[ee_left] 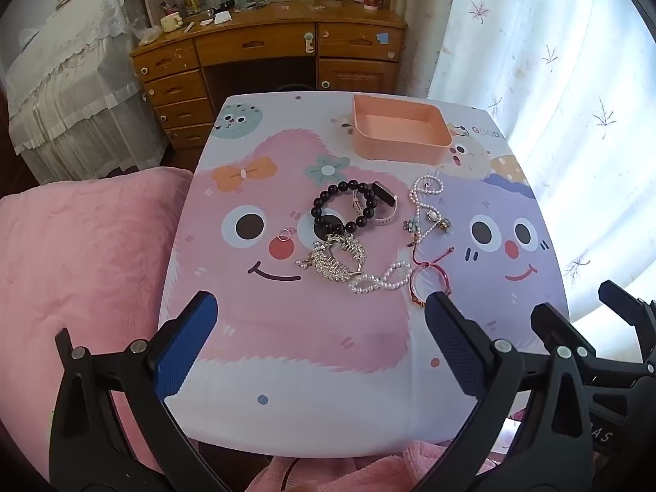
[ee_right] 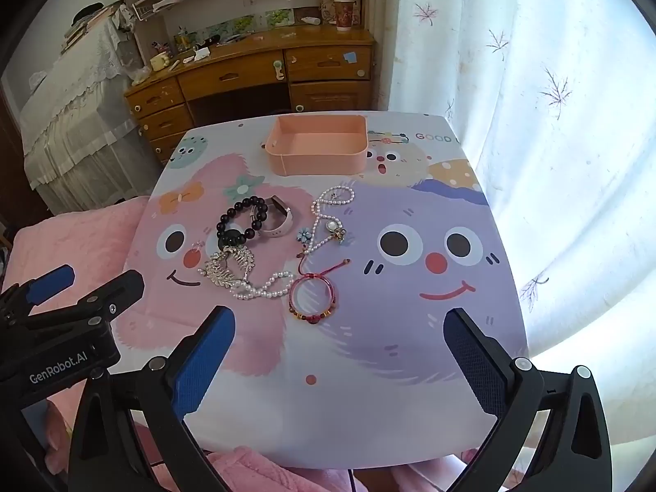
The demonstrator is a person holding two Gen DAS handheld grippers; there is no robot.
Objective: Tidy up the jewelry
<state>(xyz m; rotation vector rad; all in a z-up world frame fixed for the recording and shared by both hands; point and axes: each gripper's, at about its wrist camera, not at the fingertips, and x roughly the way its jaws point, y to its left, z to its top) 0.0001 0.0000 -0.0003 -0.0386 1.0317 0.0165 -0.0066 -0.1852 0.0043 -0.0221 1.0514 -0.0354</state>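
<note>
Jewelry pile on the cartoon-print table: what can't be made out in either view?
- Small thin ring: too small to identify, both views.
- Silver leaf-shaped piece and white pearl strand: overlapping; whether they are joined is unclear.
- Peach plastic tray: near wall hides the front floor.
- Pink-strapped watch: black bead bracelet covers its strap.

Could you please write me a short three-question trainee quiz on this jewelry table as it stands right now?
1. True or false: the pink tray already holds jewelry.
2. What overlaps the black bead bracelet? A) watch band B) red cord bracelet C) tray
3. Fill in: the left gripper and right gripper are both ____.

Key: 1 false, it is empty; 2 A; 3 open, holding nothing.
</note>
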